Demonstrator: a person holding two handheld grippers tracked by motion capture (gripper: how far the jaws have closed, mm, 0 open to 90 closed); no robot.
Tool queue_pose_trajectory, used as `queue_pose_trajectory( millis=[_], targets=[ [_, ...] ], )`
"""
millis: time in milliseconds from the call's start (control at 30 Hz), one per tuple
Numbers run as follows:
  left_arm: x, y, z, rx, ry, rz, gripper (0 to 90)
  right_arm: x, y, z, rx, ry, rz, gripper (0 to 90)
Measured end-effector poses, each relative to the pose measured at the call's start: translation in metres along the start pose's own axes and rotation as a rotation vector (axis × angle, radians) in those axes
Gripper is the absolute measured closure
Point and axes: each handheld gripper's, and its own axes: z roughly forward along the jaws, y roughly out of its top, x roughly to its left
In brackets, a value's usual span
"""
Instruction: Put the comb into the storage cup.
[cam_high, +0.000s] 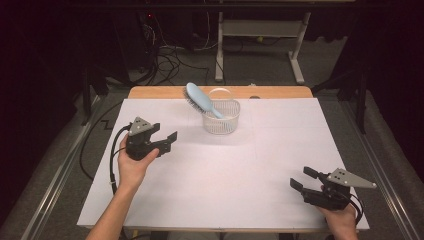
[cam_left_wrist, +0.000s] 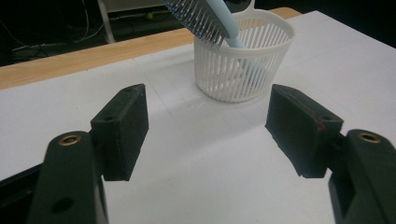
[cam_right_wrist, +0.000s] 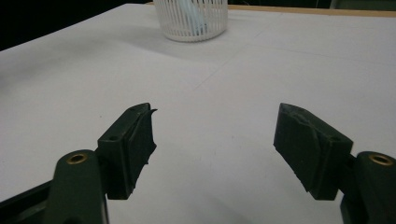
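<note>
High view is showing the light-blue plastic hairbrush (cam_high: 200, 99) already sitting handle-down in the white slatted plastic basket (cam_high: 221, 122), both grippers' jaws gaping wide, gripping nothing; job's looking done

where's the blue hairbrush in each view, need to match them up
High view: the blue hairbrush leans in the white basket at the table's far middle, head sticking out up-left.
Left gripper view: top centre, bristled head above the basket.
Right gripper view: just a pale blue part behind the basket's ribs, top edge.
Shared landmark: the white basket.
</note>
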Motion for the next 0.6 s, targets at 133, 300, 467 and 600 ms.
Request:
queue_pose_trajectory(
  millis=[133, 300, 467, 600],
  targets=[
    [-0.0007, -0.0023, -0.0017, 0.001, -0.005, -0.002, 30.4, 0.0001, 0.0, 0.0, 0.0, 0.0, -0.001, 29.2],
    [-0.0012, -0.0042, -0.0043, -0.001, -0.005, -0.002, 30.4, 0.0, 0.0, 0.0, 0.0, 0.0, 0.0, 29.2],
    [-0.0023, -0.0063, -0.0065, -0.003, -0.004, 0.002, 30.3, 0.0, 0.0, -0.0001, -0.001, 0.0, 0.001, 29.2],
    [-0.0022, -0.0082, -0.008, -0.004, -0.003, 0.0, 30.4, -0.0001, -0.0001, -0.0002, 0.0, -0.001, 0.002, 29.2]
  ],
)
